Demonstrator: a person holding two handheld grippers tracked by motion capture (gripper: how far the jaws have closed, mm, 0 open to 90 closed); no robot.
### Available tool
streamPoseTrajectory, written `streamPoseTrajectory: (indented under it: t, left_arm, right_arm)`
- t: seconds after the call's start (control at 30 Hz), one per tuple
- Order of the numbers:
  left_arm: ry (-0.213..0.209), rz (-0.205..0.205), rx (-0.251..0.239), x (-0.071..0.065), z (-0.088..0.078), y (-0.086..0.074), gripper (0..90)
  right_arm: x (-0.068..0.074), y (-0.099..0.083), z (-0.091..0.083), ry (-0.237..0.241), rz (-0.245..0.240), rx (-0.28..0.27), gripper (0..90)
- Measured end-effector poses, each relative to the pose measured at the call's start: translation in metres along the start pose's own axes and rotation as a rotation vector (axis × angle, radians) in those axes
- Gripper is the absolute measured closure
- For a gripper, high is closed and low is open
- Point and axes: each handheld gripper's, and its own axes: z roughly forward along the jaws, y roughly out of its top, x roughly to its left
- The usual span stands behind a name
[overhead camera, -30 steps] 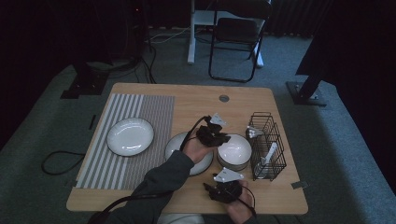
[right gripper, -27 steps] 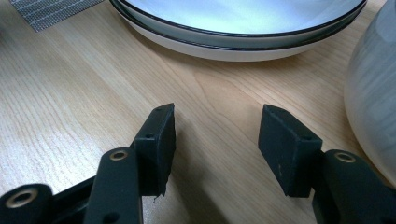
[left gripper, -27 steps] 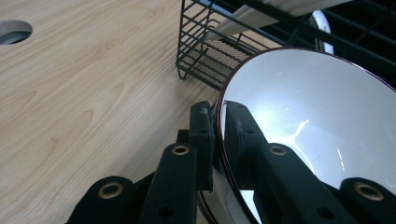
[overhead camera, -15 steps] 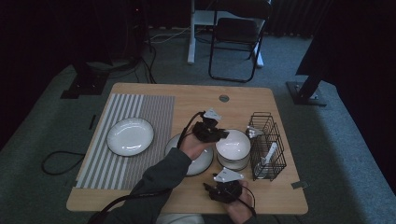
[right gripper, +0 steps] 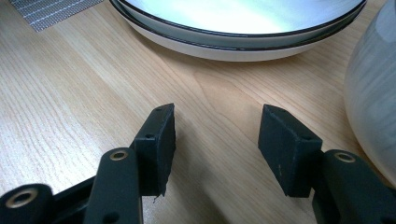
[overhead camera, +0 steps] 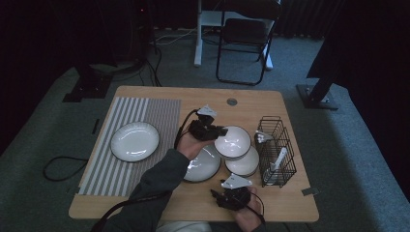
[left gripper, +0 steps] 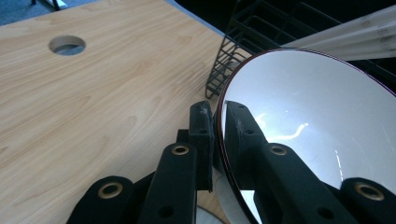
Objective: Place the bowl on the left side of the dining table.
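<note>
My left gripper [overhead camera: 212, 131] is shut on the rim of a white bowl [overhead camera: 233, 141] and holds it tilted above the table; in the left gripper view the pads [left gripper: 201, 126] pinch the dark-edged rim of the bowl [left gripper: 317, 126]. A second white bowl [overhead camera: 243, 163] sits just below and nearer. Beside it lies a stack of white plates [overhead camera: 203, 164]. My right gripper [overhead camera: 223, 195] rests open near the front edge, with bare wood between its jaws [right gripper: 217, 126], the plates [right gripper: 233, 28] ahead and a bowl [right gripper: 373, 102] at its right.
A black wire basket [overhead camera: 275, 150] with white utensils stands at the right, close behind the held bowl [left gripper: 243, 51]. A single white plate [overhead camera: 135, 140] lies on a striped mat [overhead camera: 145, 111] at the left. A cable hole [overhead camera: 232, 101] is near the far edge.
The left gripper has lifted the bowl and carried it a little toward the far side, uncovering more of the bowl beneath. The right gripper has stayed put.
</note>
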Motion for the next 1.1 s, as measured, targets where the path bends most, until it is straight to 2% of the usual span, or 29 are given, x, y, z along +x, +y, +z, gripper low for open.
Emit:
streamPoseTrajectory:
  t: [0.53,0.57,0.7,1.1]
  left_arm:
    - [0.077,-0.070,-0.032,0.038,-0.031,-0.013,82.5]
    - [0.088,-0.084,-0.036,0.044,-0.036,-0.016,82.5]
    - [0.112,-0.102,-0.043,0.055,-0.045,-0.022,82.4]
    - [0.169,-0.157,-0.081,0.080,-0.074,-0.041,82.4]
  right_arm:
    - [0.000,0.000,0.000,0.000,0.000,-0.001,45.5]
    - [0.000,0.000,0.000,-0.001,0.000,0.000,45.5]
    - [0.000,0.000,0.000,0.000,-0.001,0.000,45.5]
    - [0.000,0.000,0.000,0.000,0.001,-0.001,45.5]
